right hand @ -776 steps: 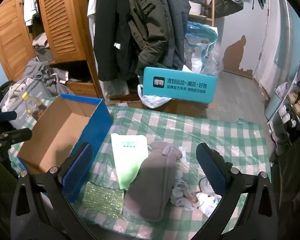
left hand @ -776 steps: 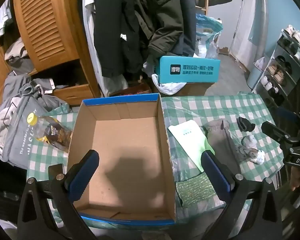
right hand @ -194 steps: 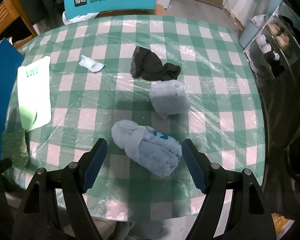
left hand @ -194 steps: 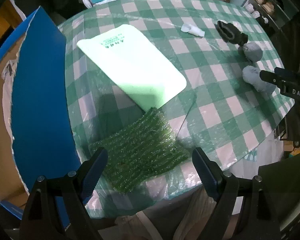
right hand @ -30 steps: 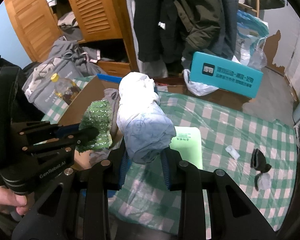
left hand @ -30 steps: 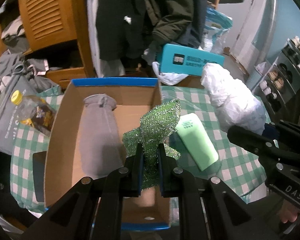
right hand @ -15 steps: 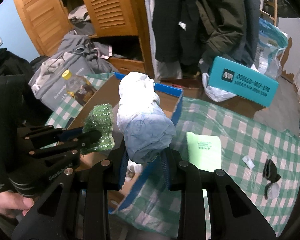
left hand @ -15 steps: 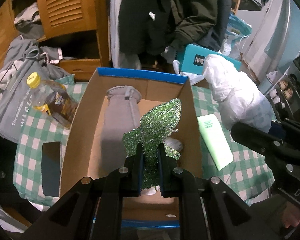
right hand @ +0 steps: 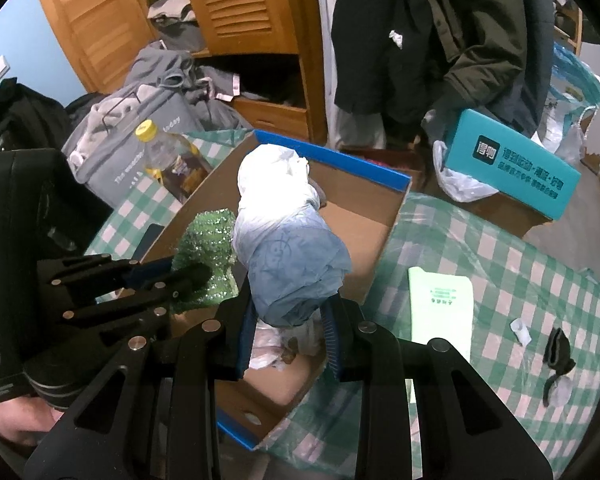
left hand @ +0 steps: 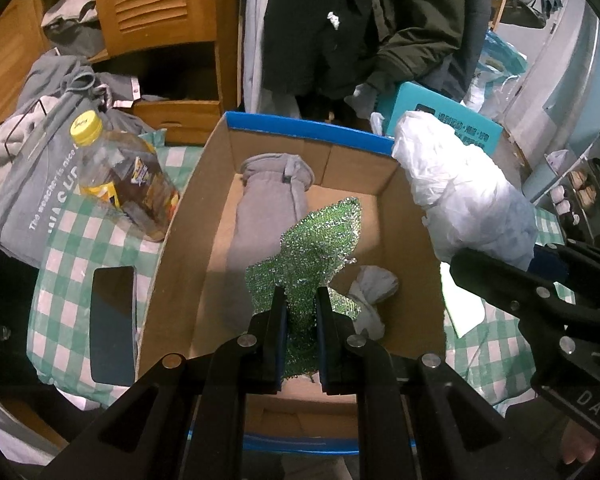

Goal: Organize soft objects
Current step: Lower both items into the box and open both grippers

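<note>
My left gripper (left hand: 299, 298) is shut on a green glittery cloth (left hand: 312, 240) and holds it above the open cardboard box (left hand: 412, 236). The box holds a grey rolled garment (left hand: 266, 216) and a small white sock bundle (left hand: 374, 286). My right gripper (right hand: 290, 316) is shut on a pale blue-white rolled bundle (right hand: 288, 236), held over the box (right hand: 364, 236). The bundle also shows in the left wrist view (left hand: 460, 196), beside the box's right wall. The green cloth (right hand: 206, 244) and left gripper (right hand: 188, 274) show in the right wrist view.
A bottle with a yellow cap (left hand: 120, 176) and a dark phone (left hand: 112, 320) lie left of the box on the green checked tablecloth (right hand: 520, 264). A light green pad (right hand: 440, 312), a black sock (right hand: 558, 354) and a small white scrap (right hand: 520, 330) lie on the right.
Both grippers have moved further left over the box with their loads. The box now sits more centred under the green cloth, and the bundle is over the box's right side.
</note>
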